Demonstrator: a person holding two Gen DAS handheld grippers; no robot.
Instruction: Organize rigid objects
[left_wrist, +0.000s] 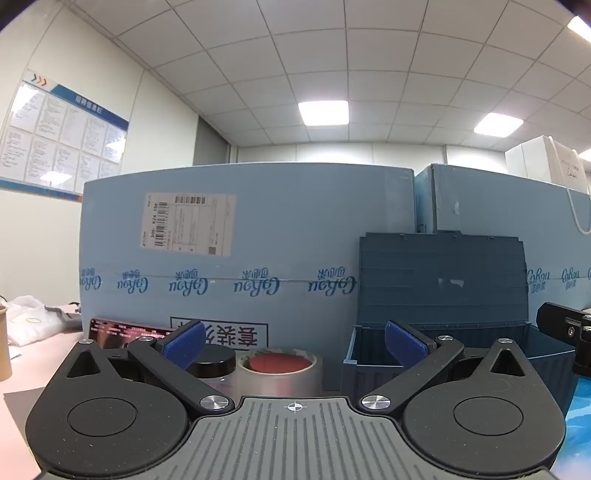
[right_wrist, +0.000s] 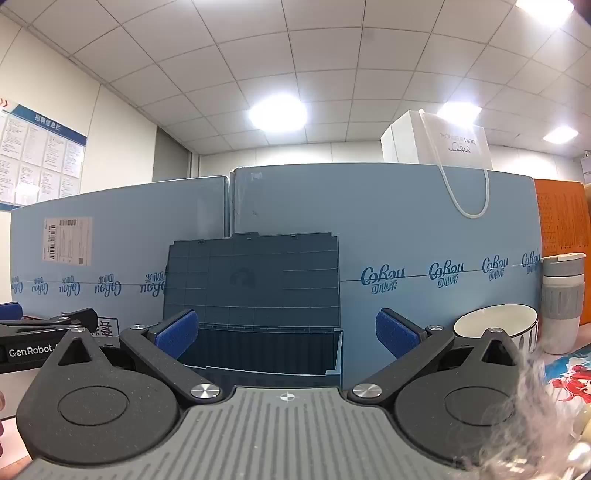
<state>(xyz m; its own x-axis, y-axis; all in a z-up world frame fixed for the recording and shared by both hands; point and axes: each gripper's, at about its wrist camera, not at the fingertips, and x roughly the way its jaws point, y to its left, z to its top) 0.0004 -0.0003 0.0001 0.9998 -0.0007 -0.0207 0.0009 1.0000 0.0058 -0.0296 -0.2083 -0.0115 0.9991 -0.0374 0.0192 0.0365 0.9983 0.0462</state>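
A dark blue storage box (left_wrist: 373, 365) with its lid (left_wrist: 443, 280) raised stands at the right in the left wrist view; it also shows centred in the right wrist view (right_wrist: 258, 350). My left gripper (left_wrist: 295, 341) is open and empty, just behind a clear tape roll (left_wrist: 280, 373) and a black-lidded jar (left_wrist: 214, 362). My right gripper (right_wrist: 286, 332) is open and empty, in front of the box opening. A white bowl (right_wrist: 496, 326) and a grey-white cup (right_wrist: 561, 302) stand to its right.
Large light blue cartons (left_wrist: 258, 240) form a wall behind everything. A shiny dark packet (left_wrist: 122, 330) lies at the left, with a white plastic bag (left_wrist: 29, 317) beyond. An orange box (right_wrist: 561, 214) and a white paper bag (right_wrist: 443, 140) are at the right.
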